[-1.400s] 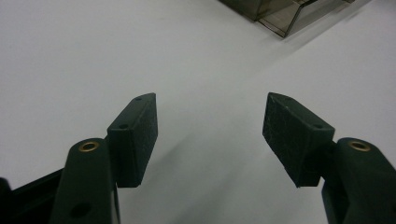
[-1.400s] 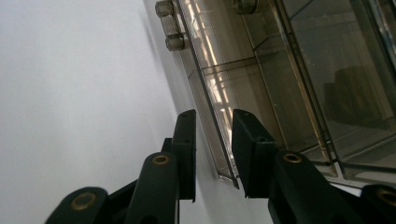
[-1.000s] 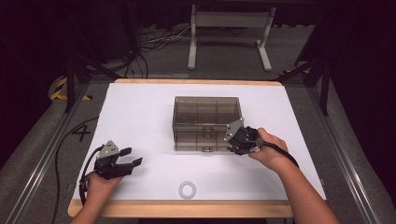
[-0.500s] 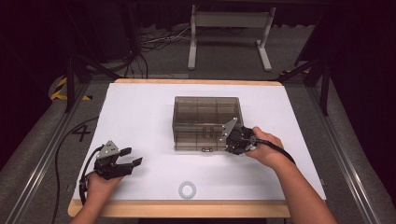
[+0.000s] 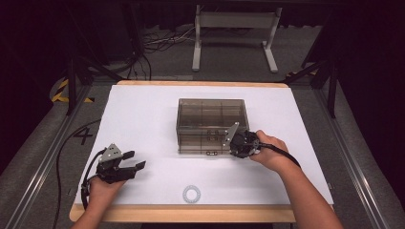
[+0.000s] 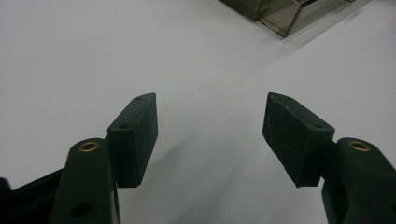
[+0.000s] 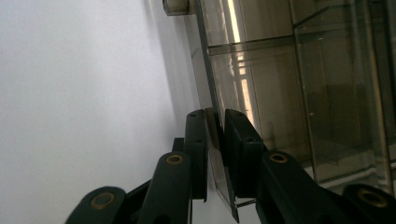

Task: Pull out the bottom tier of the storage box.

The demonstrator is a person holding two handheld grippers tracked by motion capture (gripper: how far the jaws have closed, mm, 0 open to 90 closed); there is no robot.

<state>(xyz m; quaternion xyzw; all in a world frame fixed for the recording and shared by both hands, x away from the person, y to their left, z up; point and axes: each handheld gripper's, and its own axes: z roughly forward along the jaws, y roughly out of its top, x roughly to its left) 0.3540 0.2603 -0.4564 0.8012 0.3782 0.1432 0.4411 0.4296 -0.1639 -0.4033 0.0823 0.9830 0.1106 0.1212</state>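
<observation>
A smoked, see-through compartment box (image 5: 212, 119) stands in the middle of the white table (image 5: 143, 109). My right gripper (image 5: 230, 147) is at its front right corner, turned on its side. In the right gripper view the box (image 7: 303, 93) stands close ahead, and a thin clear tab (image 7: 215, 133) on its front sits between the jaws of the right gripper (image 7: 215, 135). The jaws have just been closing and the pads press on the tab. My left gripper (image 5: 135, 160) rests open near the table's front left, nothing between its fingers (image 6: 210, 100).
A small white ring (image 5: 191, 193) lies near the front edge of the table. A corner of the box (image 6: 289, 18) is far ahead in the left gripper view. A metal stand (image 5: 234, 38) and cables are on the floor behind the table.
The right gripper has edged a little to the left along the front of the box. The left hand has kept still.
</observation>
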